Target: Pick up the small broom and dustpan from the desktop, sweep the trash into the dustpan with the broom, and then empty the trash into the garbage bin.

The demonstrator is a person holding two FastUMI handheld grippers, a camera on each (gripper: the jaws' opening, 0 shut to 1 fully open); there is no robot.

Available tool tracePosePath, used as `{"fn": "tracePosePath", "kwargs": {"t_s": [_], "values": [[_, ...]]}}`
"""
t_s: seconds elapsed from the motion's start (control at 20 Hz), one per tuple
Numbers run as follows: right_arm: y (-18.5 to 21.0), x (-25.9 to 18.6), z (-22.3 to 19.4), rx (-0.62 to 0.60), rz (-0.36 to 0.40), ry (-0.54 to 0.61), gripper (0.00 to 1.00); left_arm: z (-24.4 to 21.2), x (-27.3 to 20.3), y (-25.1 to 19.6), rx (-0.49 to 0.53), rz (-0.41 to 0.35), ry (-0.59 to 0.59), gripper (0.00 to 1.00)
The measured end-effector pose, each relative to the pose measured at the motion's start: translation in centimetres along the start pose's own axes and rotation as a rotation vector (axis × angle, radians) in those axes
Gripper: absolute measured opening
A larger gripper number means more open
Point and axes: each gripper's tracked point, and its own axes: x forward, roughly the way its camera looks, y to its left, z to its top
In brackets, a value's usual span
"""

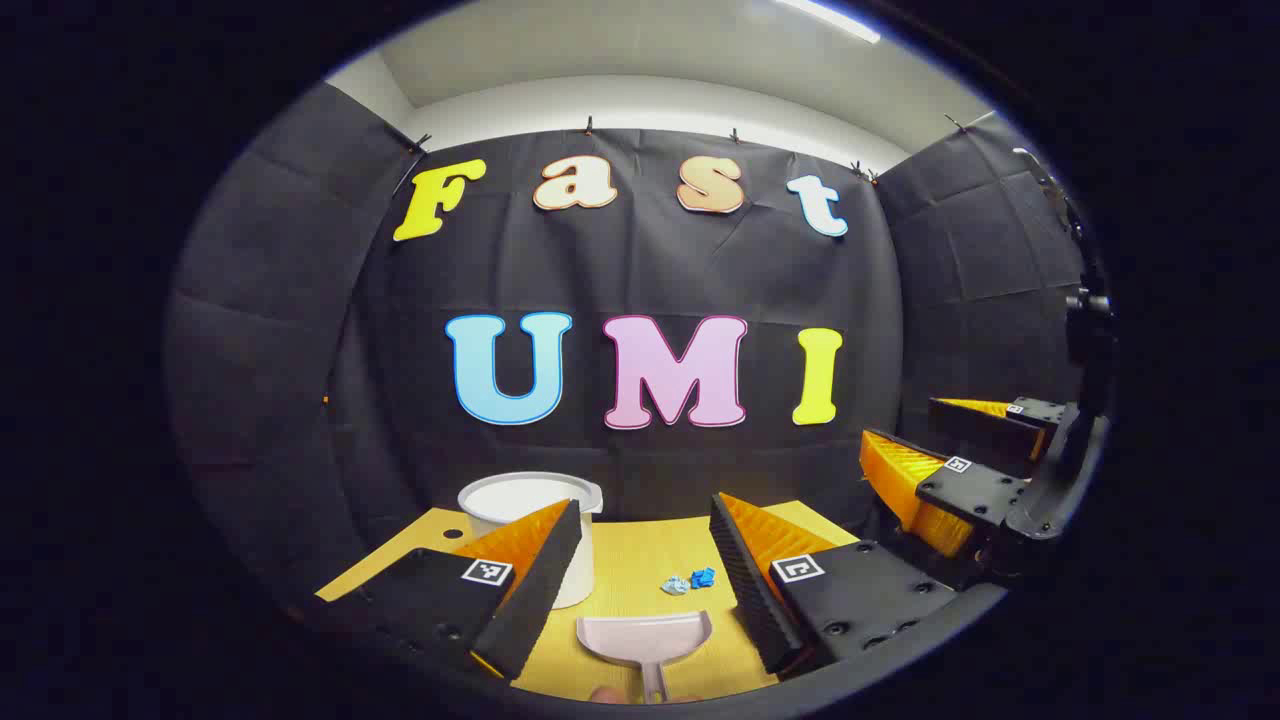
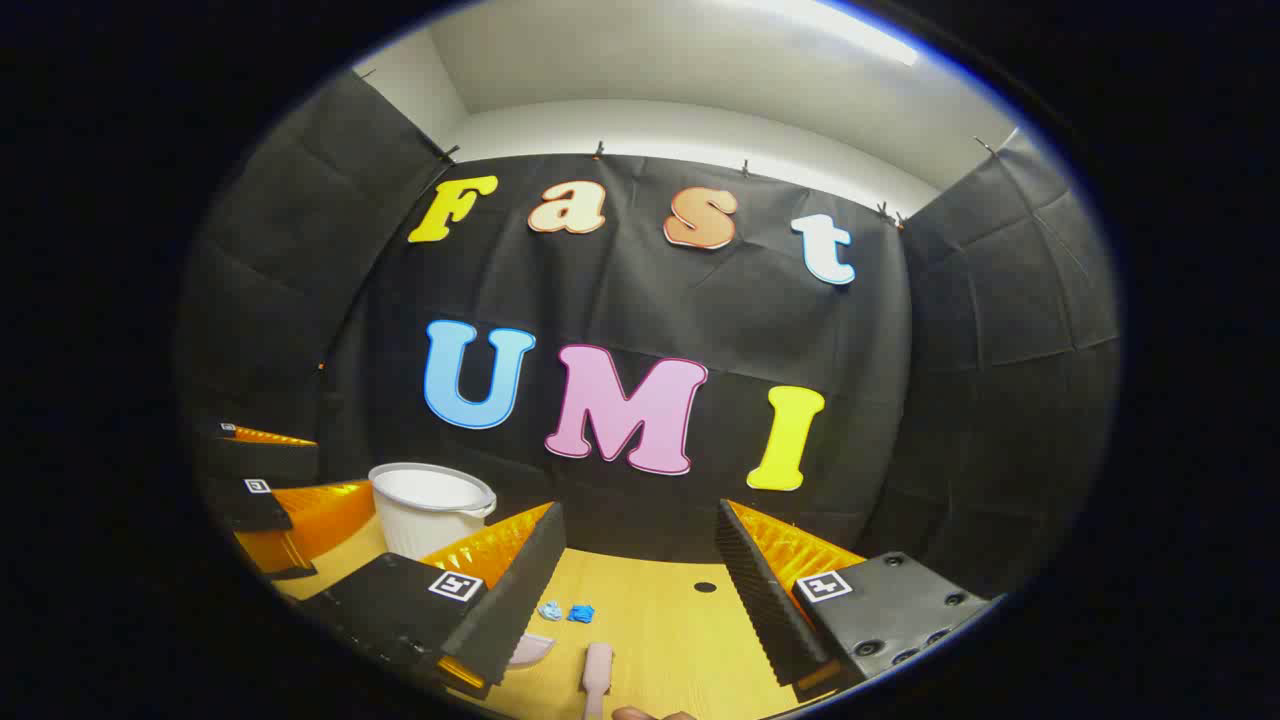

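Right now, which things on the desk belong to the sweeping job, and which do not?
Belong: dustpan, small broom, blue trash scraps, white garbage bin, both open grippers: left, right.
Do not: round hole in the desk.

Both grippers, left (image 1: 640, 580) and right (image 2: 637, 590), share one build: wedge-shaped fingers with ribbed inner faces, mounted on dark blocks bearing small square black-and-white tags and rows of round screw holes.

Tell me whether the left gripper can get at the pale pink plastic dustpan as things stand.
Probably yes. The left gripper is open above the wooden desktop, with the pale pink plastic dustpan lying between and below its fingers, handle toward it. Nothing lies between; the white bin stands behind.
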Motion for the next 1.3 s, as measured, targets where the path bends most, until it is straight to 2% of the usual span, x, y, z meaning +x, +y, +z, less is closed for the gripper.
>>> {"fn": "tracePosePath", "kwargs": {"t_s": [0.15, 0.35, 0.55, 1.05, 1.1, 1.3], "values": [[1.2, -0.3, 0.2, 0.015, 0.025, -0.004, 0.97, -0.1, -0.1, -0.1, -0.043, -0.011, -0.003, 0.77], [1.6, -0.1, -1.0, -0.004, 0.034, 0.021, 0.97, -0.9, -0.1, 0.8, -0.033, 0.009, 0.026, 0.77], [1.9, 0.2, -1.4, -0.019, 0.04, 0.034, 0.98, -0.9, -0.2, 1.3, -0.09, 0.003, 0.029, 0.77], [3.0, -0.4, -0.3, 0.003, 0.05, 0.025, 0.98, -0.9, -1.5, 2.7, -0.06, 0.025, 0.028, 0.76], [3.0, -0.6, -0.2, 0.003, 0.045, 0.029, 0.98, -1.3, -1.6, 3.1, -0.055, 0.047, 0.045, 0.76], [3.0, -1.6, 1.1, 0.014, 0.034, 0.016, 0.98, -1.1, -2.6, 3.7, -0.089, 0.069, 0.049, 0.77]]}}
